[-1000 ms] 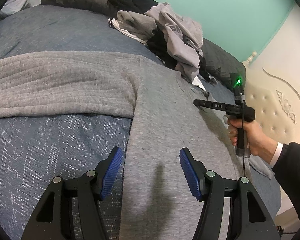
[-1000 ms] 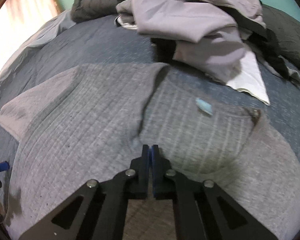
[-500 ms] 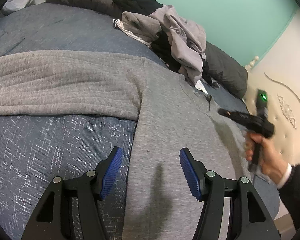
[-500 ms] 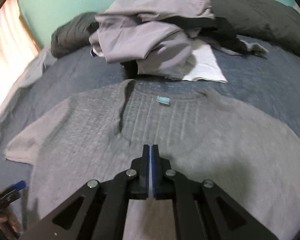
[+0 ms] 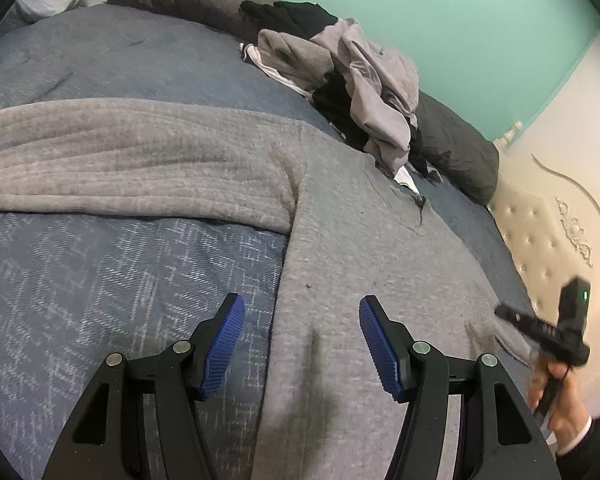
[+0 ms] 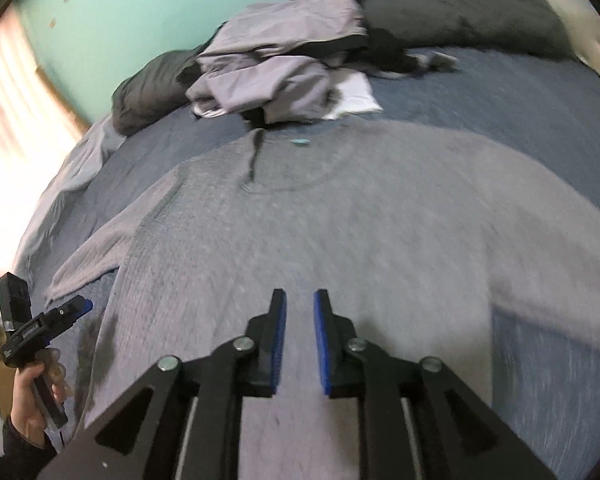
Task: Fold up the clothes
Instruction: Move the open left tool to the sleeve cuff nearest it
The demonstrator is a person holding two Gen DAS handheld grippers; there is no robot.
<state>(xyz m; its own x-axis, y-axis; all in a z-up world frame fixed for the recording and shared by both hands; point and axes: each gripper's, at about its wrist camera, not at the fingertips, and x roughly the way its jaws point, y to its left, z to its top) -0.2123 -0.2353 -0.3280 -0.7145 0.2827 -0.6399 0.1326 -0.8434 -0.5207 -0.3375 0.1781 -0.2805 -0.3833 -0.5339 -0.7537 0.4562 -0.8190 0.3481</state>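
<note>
Right gripper (image 6: 300, 340) has parted above the grey sweater (image 6: 340, 232).

Left wrist view — low over bed (image 5: 100, 280), near left side of grey sweater (image 5: 360, 260), facing up bed toward clothes pile (image 5: 364, 92) and headboard (image 5: 540, 240); right gripper (image 5: 512, 314) at right edge. Right wrist view — above sweater hem, centred, facing collar and teal wall (image 6: 140, 8); left gripper (image 6: 82, 305) at lower left. Shared: sweater (image 6: 340, 220), pile (image 6: 276, 64), dark pillow (image 6: 460, 12), blue bedspread.
</note>
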